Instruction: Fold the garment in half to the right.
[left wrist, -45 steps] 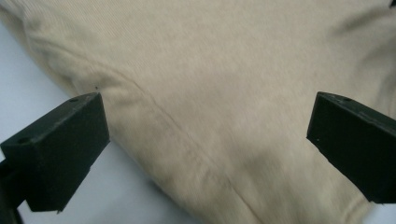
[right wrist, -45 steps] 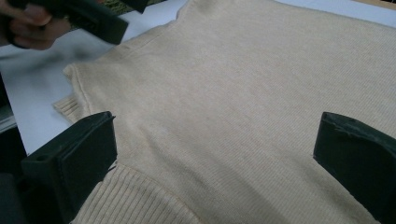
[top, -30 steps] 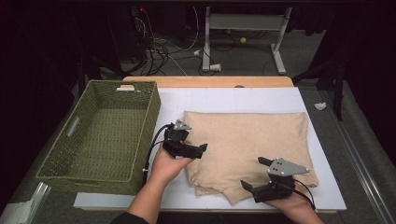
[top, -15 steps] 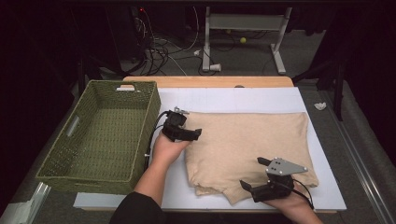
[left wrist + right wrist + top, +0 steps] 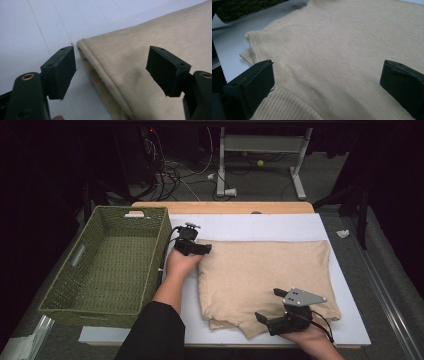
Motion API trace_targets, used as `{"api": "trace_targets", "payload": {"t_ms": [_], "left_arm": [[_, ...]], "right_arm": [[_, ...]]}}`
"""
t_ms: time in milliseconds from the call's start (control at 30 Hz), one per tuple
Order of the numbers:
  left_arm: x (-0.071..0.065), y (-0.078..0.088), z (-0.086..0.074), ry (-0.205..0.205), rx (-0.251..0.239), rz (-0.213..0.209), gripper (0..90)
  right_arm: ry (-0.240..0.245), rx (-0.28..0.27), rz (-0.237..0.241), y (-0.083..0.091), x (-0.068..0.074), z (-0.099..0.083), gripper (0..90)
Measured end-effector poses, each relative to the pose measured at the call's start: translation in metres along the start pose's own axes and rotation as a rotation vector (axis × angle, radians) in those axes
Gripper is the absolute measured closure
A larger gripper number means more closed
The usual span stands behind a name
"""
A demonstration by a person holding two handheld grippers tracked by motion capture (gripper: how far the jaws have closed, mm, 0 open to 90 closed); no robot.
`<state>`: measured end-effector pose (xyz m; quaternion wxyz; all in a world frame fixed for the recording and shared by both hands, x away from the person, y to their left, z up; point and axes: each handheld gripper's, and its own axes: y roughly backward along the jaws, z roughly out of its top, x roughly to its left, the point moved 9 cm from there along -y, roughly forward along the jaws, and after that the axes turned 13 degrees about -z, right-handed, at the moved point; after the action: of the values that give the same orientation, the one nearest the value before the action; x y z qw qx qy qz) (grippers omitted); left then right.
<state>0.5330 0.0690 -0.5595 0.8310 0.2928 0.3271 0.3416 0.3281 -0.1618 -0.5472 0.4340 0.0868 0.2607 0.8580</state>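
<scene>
High view: the folded beige sweater point(image 5: 265, 280) lies on the white sheet point(image 5: 250, 227) right of centre, with the green woven basket point(image 5: 107, 265) at the left of the frame. The left gripper point(image 5: 202, 249) now sits at the sweater's upper left corner; a second ago it was lower, beside the sweater's left edge, so it has travelled up the frame. The right gripper point(image 5: 267, 312) rests at the sweater's lower edge, near the bottom of the frame, where it was before.

Left gripper view: its jaws have just been closing but stand apart, with the sweater's folded corner point(image 5: 117, 75) between them; the pads do not press on it.

Right gripper view: the jaws stand wide over the sweater point(image 5: 332, 57), ribbed hem at lower left, gripping nothing.
</scene>
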Motion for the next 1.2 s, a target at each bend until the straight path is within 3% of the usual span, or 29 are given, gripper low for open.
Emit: {"api": "trace_targets", "payload": {"t_ms": [100, 200, 233, 467, 733, 900, 1100, 1200], "left_arm": [[0.009, -0.008, 0.0, 0.024, -0.005, -0.004, 21.5], [0.013, -0.013, -0.002, 0.01, 0.012, 0.015, 19.7], [0.016, -0.02, -0.004, -0.025, 0.04, 0.069, 14.9], [0.013, -0.027, -0.001, -0.036, 0.0, 0.058, 14.3], [0.005, -0.026, -0.005, -0.048, -0.068, 0.024, 44.1], [0.001, -0.024, -0.008, -0.055, -0.099, -0.024, 68.0], [0.0, -0.022, -0.01, -0.054, -0.118, -0.036, 73.6], [-0.002, -0.022, -0.01, -0.074, -0.123, -0.035, 73.7]], "right_arm": [[0.008, 0.003, 0.003, -0.002, 0.003, 0.0, 0.0], [0.023, 0.001, 0.008, -0.004, 0.007, 0.001, 0.0], [0.024, 0.002, 0.01, -0.004, 0.008, 0.001, 0.0], [0.022, 0.012, 0.024, -0.005, 0.011, -0.002, 0.0], [0.034, 0.008, 0.033, -0.007, 0.014, 0.003, 0.0], [0.036, 0.012, 0.044, -0.01, 0.021, 0.003, 0.0], [0.04, 0.009, 0.053, -0.018, 0.035, 0.008, 2.5], [0.054, 0.013, 0.052, -0.023, 0.047, 0.011, 10.6]]}}
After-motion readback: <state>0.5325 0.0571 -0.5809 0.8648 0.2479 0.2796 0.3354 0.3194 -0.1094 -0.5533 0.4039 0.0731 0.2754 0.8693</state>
